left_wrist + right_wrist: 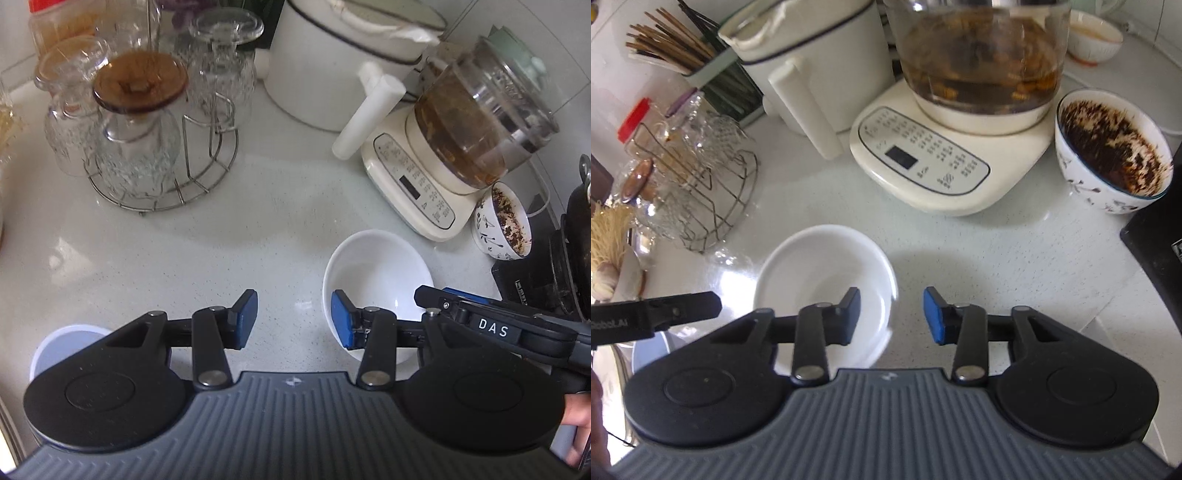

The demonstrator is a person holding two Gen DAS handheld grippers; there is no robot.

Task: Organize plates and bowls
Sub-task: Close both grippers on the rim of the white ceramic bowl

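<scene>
Ahead of and below both grippers stretches the pale countertop (184, 251), and we read this as the approach step: nothing is gripped yet, and the white bowl (827, 280) is the thing we are closing in on. Far in front of the fingers stand the big white pot (317, 74) and the glass kettle on its cream base (945, 155), with the wire rack of upturned glasses (147, 147) off to the left; we judge these to be bystanders. To the right of the kettle base sits a patterned bowl (1108, 155) caked with dark residue, well apart from our fingers, perhaps a later item.

The white bowl rests upright on the counter just under the right gripper (892, 317). The gripper's jaws stand partly spread, with the bowl's near-right rim lying between them; the left pad hangs over the bowl's hollow and the right pad outside the wall. We see no pad pressing on the rim. The next move, we judge, calls for sinking a little and pinching that rim squarely, since a glazed wall may slip.

The left gripper (293, 319) also stands partly spread and empty; its right pad overlaps the bowl's left edge in view, but whether it touches we cannot tell. Behind its left side peeks a small pale-blue dish (70, 347).
</scene>
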